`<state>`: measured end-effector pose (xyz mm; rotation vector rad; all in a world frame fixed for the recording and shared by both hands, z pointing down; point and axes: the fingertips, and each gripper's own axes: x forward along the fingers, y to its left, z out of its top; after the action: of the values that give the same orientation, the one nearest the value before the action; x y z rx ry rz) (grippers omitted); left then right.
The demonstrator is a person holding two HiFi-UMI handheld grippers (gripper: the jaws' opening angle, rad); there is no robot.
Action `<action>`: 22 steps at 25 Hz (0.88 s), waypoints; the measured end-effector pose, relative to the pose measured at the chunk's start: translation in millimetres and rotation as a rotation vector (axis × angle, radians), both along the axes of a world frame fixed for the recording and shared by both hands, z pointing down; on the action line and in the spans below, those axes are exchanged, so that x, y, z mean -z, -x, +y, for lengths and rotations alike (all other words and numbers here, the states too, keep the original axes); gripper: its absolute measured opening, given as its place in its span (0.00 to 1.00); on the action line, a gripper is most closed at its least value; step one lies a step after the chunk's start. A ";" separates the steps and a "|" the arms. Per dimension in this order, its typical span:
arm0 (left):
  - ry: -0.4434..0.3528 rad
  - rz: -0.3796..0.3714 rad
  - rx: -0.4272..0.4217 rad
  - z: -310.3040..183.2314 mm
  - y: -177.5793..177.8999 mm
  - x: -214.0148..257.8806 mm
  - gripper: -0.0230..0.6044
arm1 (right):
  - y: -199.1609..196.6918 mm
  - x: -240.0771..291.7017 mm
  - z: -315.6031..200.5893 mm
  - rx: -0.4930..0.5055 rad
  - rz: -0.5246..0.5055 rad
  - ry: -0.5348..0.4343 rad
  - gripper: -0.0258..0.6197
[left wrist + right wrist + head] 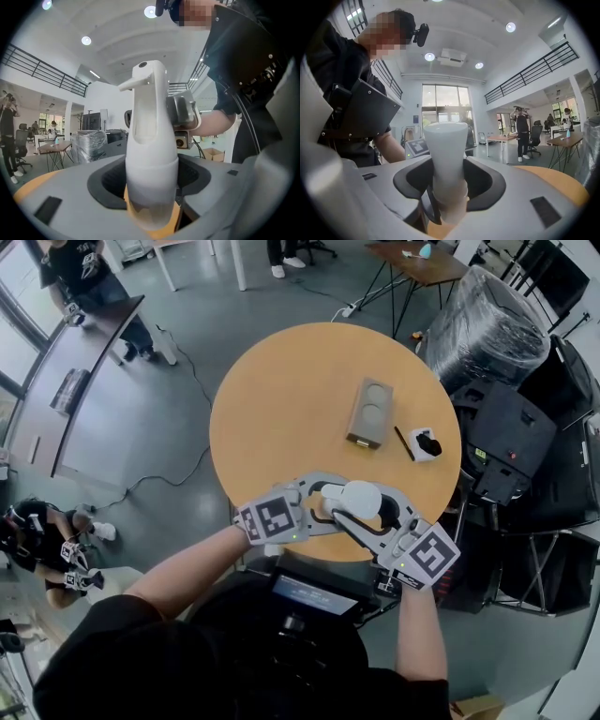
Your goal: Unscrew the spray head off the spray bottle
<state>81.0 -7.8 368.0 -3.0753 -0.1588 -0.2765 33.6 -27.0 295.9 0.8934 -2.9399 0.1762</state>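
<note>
A white spray bottle [356, 499] stands at the near edge of the round wooden table [281, 390], between my two grippers. In the left gripper view its white spray head [147, 108] rises above a translucent lower body [151, 208]. My left gripper [323, 509] stands open around that lower body, and dark gaps show on both sides. The right gripper view shows the back of the spray head [445, 154] with a black trigger beside it. My right gripper [377, 521] is shut on the spray head from the opposite side.
A grey box with two round recesses [368, 412], a black pen [404, 442] and a small white-and-black object [426, 443] lie further out on the table. A plastic-wrapped bundle [487, 329] and black cases [511, 442] stand to the right.
</note>
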 end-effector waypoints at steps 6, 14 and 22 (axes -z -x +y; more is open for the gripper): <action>-0.024 -0.027 0.021 -4.3 1.4 -5.6 0.51 | 0.3 -6.4 -5.3 -0.030 -0.004 0.018 0.39; 0.011 -0.049 0.097 -14.4 -11.8 -10.7 0.51 | -4.3 -9.5 -28.9 -0.214 -0.058 0.025 0.41; 0.116 0.003 -0.197 16.2 -3.1 5.6 0.51 | 1.6 10.2 -5.7 0.002 -0.095 -0.020 0.37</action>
<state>84.2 8.4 362.4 -3.1411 -0.4909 -0.2606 32.0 -32.7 285.6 0.9098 -3.0347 0.1942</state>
